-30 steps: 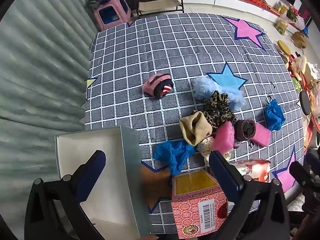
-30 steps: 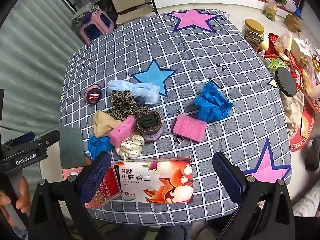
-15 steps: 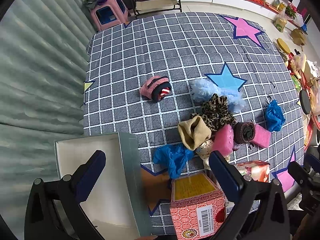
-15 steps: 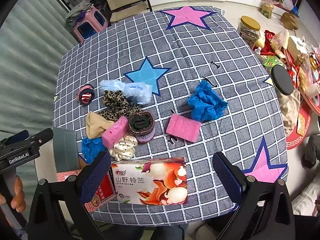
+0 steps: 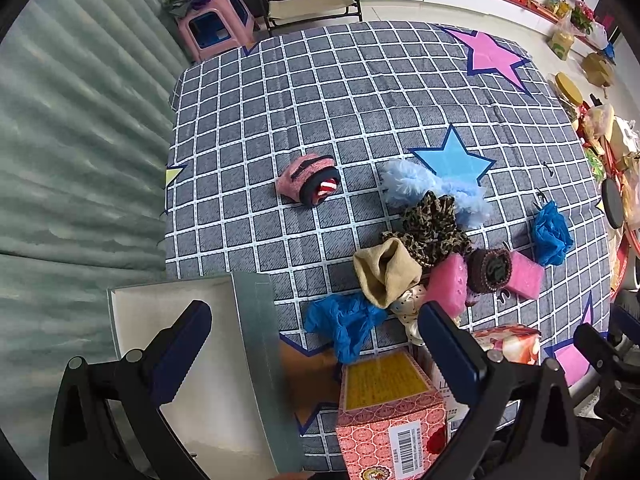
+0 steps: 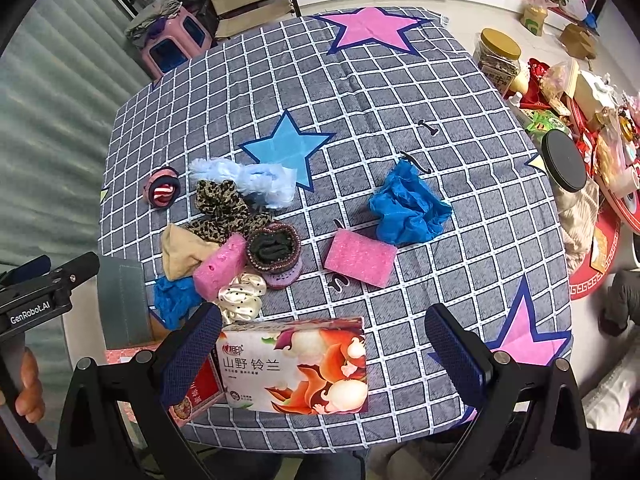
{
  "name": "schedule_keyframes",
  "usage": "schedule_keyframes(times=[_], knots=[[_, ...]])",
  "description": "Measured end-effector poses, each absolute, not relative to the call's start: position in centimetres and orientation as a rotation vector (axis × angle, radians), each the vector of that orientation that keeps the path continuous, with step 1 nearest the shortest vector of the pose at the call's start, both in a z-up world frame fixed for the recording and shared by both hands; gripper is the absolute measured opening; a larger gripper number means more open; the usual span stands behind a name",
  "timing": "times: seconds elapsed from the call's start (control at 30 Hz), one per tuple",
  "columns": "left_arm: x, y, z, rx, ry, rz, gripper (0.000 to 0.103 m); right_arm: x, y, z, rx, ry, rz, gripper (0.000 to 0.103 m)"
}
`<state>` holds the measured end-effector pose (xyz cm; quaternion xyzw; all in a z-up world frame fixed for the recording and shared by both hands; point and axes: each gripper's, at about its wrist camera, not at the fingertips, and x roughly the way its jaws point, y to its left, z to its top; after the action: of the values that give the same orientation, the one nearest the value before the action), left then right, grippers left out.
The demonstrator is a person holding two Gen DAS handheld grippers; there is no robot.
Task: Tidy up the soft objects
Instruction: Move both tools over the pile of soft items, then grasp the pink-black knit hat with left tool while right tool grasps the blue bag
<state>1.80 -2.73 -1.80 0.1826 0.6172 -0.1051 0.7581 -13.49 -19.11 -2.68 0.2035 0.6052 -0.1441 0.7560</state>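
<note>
Both hand-held grippers hang above the near edge of a table (image 6: 400, 92) covered in a grey grid-patterned cloth with coloured stars. The left hand-held gripper (image 5: 316, 344) is released, its fingers spread wide with nothing between them; the right hand-held gripper (image 6: 320, 340) is likewise released and holds nothing.

Under the left hand-held gripper's left finger sits one open white box with a grey-green wall (image 5: 256, 344). Below its right finger stands one pink patterned carton with a yellow top and a barcode (image 5: 388, 412). Right under the right hand-held gripper lies one floral tissue box printed in orange and white (image 6: 296, 364).

Ahead of both hand-held grippers lie the soft things:
- two crumpled blue cloths, one (image 6: 408, 204) ahead and right of the right hand-held gripper, one (image 5: 344, 320) just ahead of the left
- two pink sponges, a flat one (image 6: 360, 256) lying apart and one (image 6: 220, 266) within the heap
- one beige cloth (image 5: 384, 268)
- one leopard-print scrunchie (image 6: 224, 208)
- one fluffy light-blue piece (image 6: 256, 180)
- one dark knitted roll with a purple rim (image 6: 274, 248)
- one cream dotted scrunchie (image 6: 240, 296)
- one pink-and-dark rolled sock (image 5: 310, 184), far ahead, apart from the heap
</note>
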Motion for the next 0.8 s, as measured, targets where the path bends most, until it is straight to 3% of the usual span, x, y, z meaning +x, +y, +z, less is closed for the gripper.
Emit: schedule_keyframes(times=[0.8], knots=[[10.1, -1.5, -5.5, 0.441, 1.345, -0.092, 0.103, -15.3, -24.9, -6.1, 0.584, 1.331, -0.421, 0.102]])
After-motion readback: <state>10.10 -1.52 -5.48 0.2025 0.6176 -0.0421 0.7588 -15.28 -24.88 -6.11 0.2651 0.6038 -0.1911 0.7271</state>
